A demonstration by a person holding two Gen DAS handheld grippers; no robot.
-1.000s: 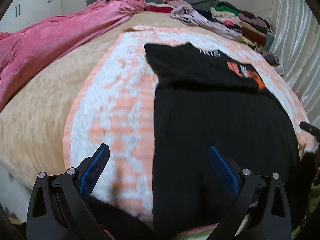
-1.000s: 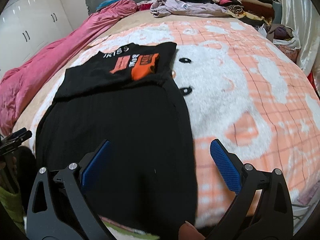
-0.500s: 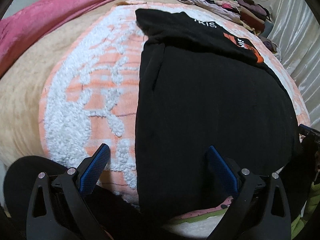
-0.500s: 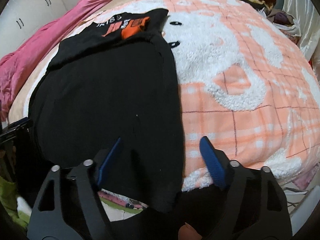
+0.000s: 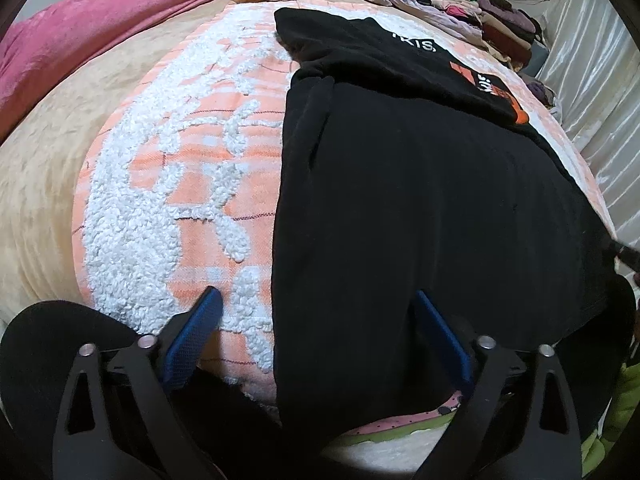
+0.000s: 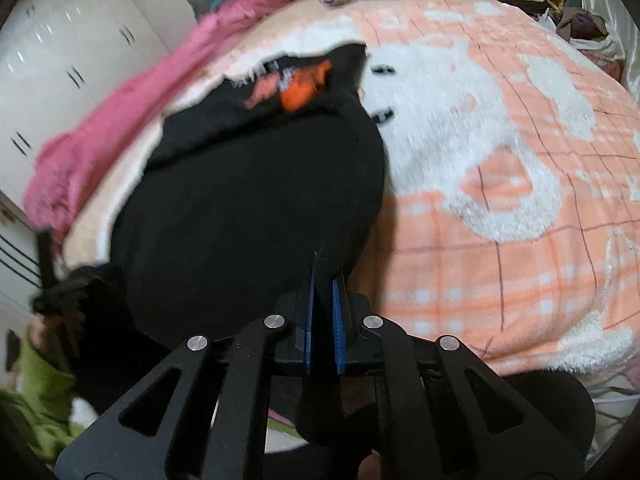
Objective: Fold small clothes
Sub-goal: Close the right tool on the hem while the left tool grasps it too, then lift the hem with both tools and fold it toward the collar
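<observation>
A black garment [image 5: 420, 200] with an orange and white print lies flat on the orange-and-white blanket [image 5: 168, 184], its top part folded down. My left gripper [image 5: 316, 304] is open low over the garment's near left edge, one finger over the blanket, one over the cloth. My right gripper [image 6: 325, 280] is shut on the garment's [image 6: 248, 200] near right hem corner. The right wrist view is blurred.
A pink quilt [image 5: 100, 36] lies along the bed's left side. Piles of clothes [image 5: 472, 12] sit at the far end by a shiny curtain [image 5: 592, 92]. White cupboards [image 6: 60, 60] stand at left. The bed's near edge is just below both grippers.
Both grippers dropped toward the garment's near hem. My right gripper closed from wide open onto the hem corner. My left gripper stayed open.
</observation>
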